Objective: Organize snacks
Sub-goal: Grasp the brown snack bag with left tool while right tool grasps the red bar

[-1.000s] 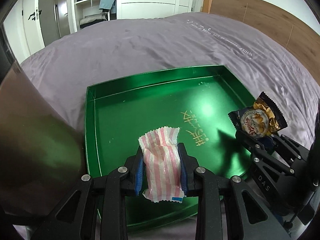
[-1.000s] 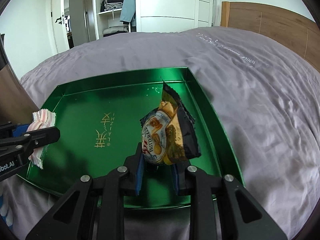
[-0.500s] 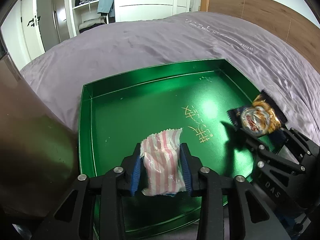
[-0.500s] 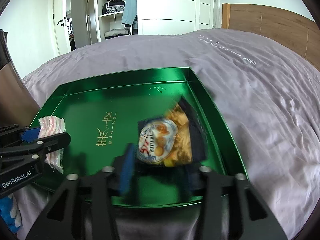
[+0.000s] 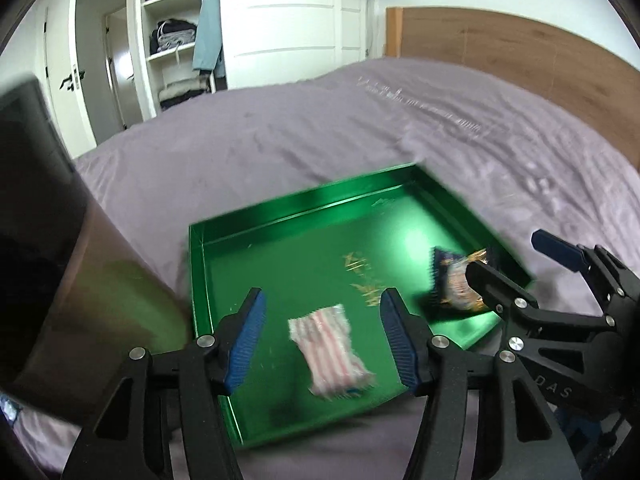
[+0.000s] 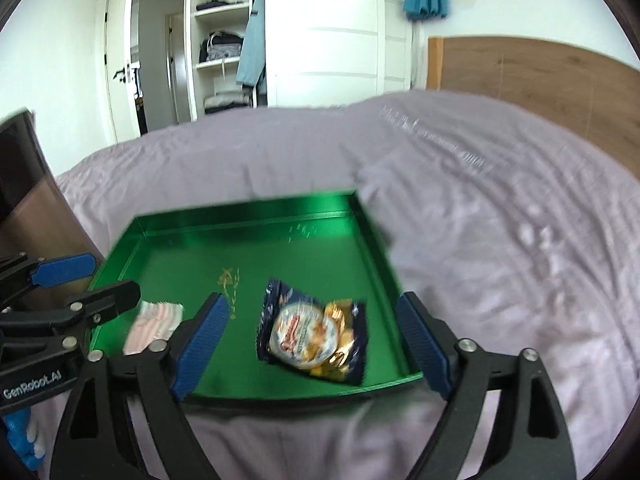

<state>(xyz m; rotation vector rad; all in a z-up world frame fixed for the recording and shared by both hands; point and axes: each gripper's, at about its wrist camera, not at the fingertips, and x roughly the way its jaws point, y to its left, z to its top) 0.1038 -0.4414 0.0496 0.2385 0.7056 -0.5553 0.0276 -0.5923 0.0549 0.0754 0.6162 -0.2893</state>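
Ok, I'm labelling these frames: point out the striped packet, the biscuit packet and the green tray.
pink-striped packet (image 5: 328, 350), left wrist view, wrapper's middle
biscuit packet (image 6: 314, 336), right wrist view, round label
green tray (image 6: 248, 210), right wrist view, far wall

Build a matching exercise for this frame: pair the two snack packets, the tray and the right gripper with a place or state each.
1. pink-and-white striped packet
2. dark blue and gold biscuit packet
3. shiny green metal tray
4. right gripper

A. resting on the grey bedspread
B. jaws wide open, holding nothing
C. lying in the tray's near-left part
D. lying in the tray's near-right part

Pairs: 1-C, 2-D, 3-A, 4-B
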